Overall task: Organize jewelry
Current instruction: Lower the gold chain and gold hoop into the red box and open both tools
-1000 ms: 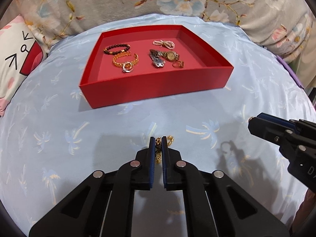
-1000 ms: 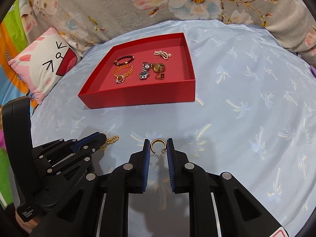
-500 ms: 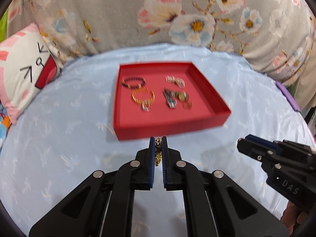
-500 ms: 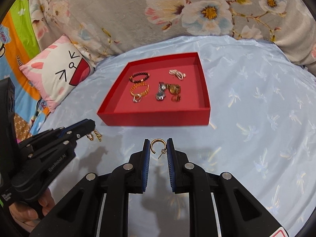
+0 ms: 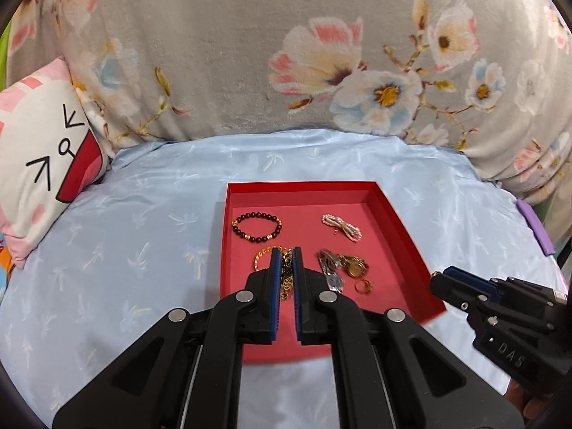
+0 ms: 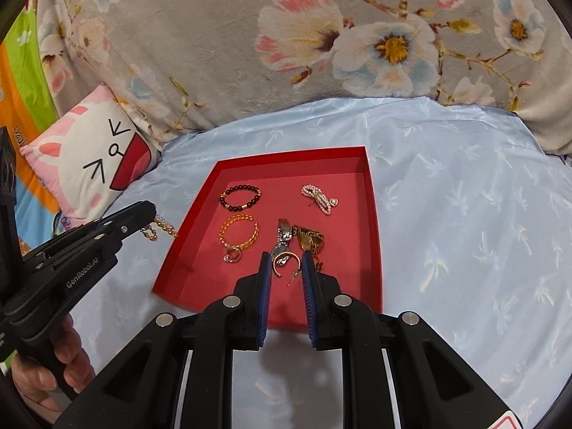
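A red tray (image 6: 371, 214) sits on the pale blue sheet (image 6: 464, 214), and everything here is placed against it.

The left gripper (image 5: 286, 268) has its 2 blue pads (image 5: 274, 286) pinched almost together on a gold chain (image 5: 286, 279). The chain sits between the pads near their tips and shows in the narrow slit down their length. From the left wrist view the tips are over the tray's near-left part, covering part of the gold chain bracelet (image 5: 262, 255) lying there. From the right wrist view the same gripper (image 6: 152, 211) appears just outside the tray's left wall, with the chain (image 6: 161, 228) dangling from its tip above the sheet.

The right gripper (image 6: 285, 268) is clamped on a gold hoop earring (image 6: 284, 262). The hoop spans the gap between the 2 pads (image 6: 264, 286) close to their tips, its post pointing down toward the camera. It hangs over the near-middle of the tray, in front of the silver watch (image 6: 282, 237) and gold watch (image 6: 311, 239).

Also inside the tray: a dark bead bracelet (image 6: 240, 197) at the far left, a pearl piece (image 6: 318, 198) at the far right, the gold chain bracelet (image 6: 239, 236) at the left middle, and a small gold ring (image 5: 363, 286) near the right wall.
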Demonstrator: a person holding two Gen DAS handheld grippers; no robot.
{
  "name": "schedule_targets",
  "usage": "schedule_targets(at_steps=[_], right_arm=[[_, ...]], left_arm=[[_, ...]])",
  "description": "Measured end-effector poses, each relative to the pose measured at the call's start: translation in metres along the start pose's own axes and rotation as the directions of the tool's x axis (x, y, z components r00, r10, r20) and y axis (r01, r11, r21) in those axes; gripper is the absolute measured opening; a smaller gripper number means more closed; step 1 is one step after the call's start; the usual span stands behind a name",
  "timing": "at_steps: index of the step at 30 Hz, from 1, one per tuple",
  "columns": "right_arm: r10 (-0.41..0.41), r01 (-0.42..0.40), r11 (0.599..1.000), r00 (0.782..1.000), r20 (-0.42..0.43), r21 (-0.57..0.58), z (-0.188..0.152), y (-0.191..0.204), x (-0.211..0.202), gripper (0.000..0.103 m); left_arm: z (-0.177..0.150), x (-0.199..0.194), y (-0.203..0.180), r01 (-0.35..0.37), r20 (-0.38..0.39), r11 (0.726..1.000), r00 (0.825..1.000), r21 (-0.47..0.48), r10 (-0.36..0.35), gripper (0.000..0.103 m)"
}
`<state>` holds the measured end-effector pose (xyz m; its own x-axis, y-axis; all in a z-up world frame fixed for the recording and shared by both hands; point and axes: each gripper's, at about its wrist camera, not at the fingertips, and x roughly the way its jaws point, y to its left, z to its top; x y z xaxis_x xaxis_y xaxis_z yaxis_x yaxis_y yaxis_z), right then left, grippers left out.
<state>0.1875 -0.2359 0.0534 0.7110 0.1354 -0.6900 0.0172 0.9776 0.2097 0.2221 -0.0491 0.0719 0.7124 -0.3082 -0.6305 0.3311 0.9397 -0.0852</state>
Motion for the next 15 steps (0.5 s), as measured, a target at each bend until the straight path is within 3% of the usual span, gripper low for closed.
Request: schedule_targets(at_steps=[7,15], right_arm=[[-0.012,0.012,1.000,0.998,-0.068,-0.013,-0.001,0.004,0.048,0.016],[-0.030,0.029,0.999,0.995,-0.099,-0.015,-0.007,0.002,0.072,0.016]], left_arm=[[-0.008,0.050,0.004,-0.020,-0.080,0.999,0.997,-0.027,0.018,0.005],[-0.018,0.078,0.012,-0.051,-0.135,0.998,0.990,-0.039,0.046,0.006]])
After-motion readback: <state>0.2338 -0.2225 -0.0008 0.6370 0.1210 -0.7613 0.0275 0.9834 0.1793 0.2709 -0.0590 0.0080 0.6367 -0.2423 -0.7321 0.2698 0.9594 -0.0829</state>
